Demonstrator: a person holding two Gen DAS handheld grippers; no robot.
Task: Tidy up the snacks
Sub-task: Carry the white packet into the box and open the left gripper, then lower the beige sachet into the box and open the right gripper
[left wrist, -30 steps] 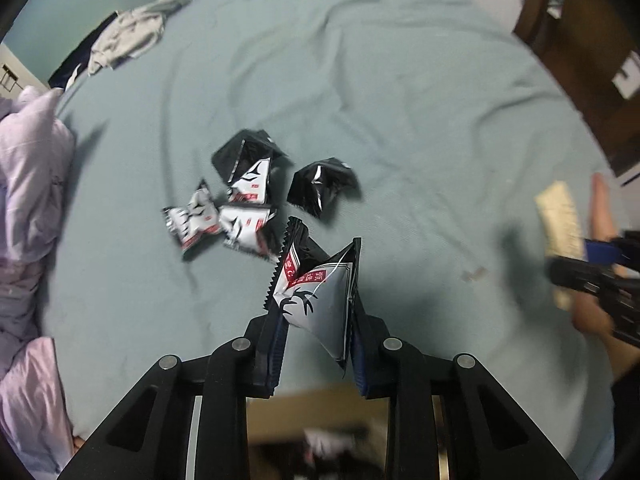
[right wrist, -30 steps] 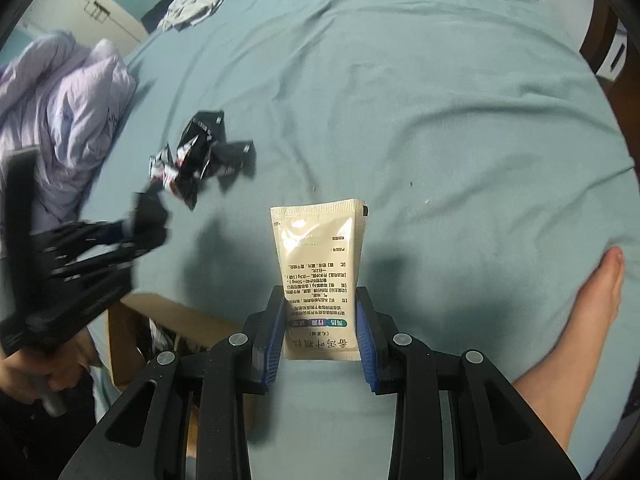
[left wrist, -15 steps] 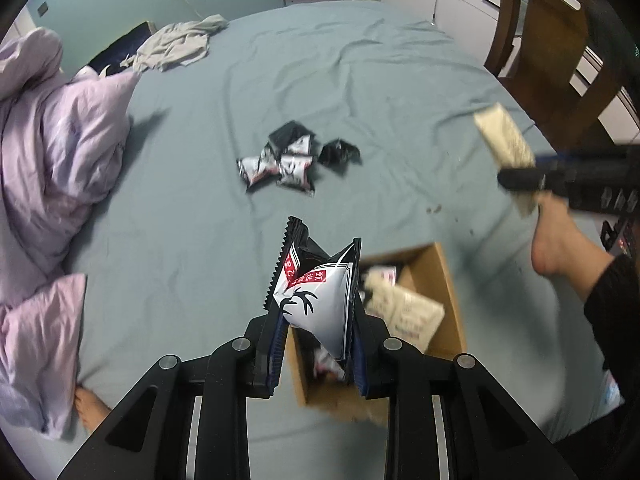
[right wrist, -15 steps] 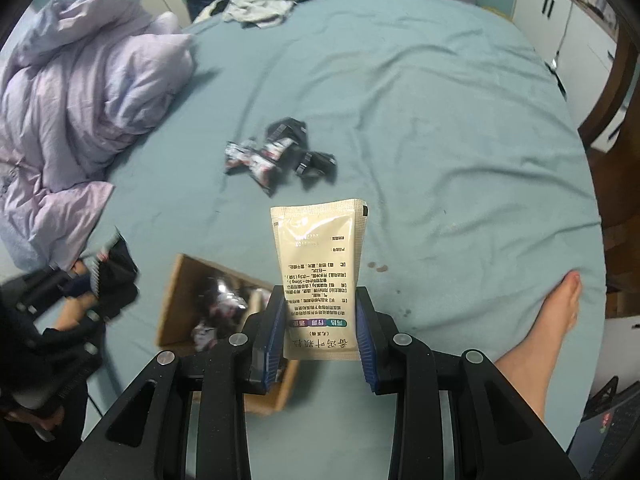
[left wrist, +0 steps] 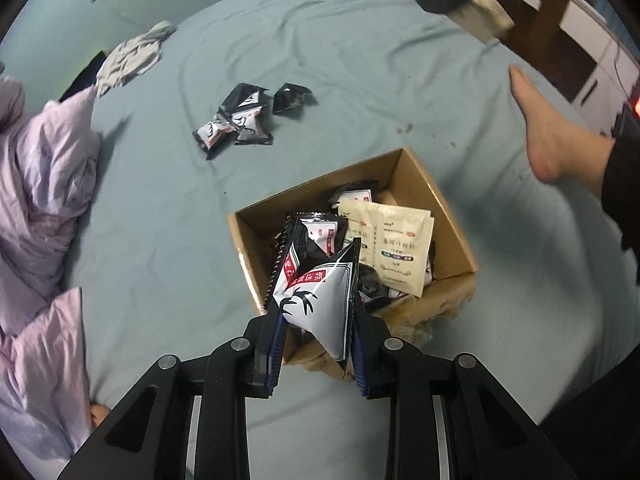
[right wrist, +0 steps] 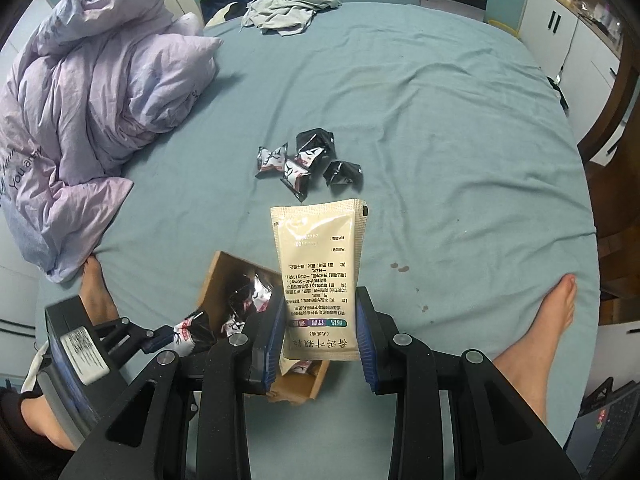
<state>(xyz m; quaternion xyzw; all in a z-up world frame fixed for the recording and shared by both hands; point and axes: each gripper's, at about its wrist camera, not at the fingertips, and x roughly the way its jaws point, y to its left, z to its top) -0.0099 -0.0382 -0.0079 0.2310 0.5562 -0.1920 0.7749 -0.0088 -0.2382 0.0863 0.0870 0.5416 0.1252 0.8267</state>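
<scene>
Both tongs loaded above the open brown cardboard box.
My left gripper, nearer, clamps the black-and-white foil snack packet, box at twelve o'clock; my right gripper clamps the upright cream paper sachet, box at nine.

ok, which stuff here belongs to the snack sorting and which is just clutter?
Job:
- brown cardboard box
- black-and-white foil snack packet in left claw
- beige paper sachet in right claw
- loose black foil packets on the bed

Clutter:
- lilac crumpled duvet
- grey crumpled garment
- blue-green bedsheet
</scene>
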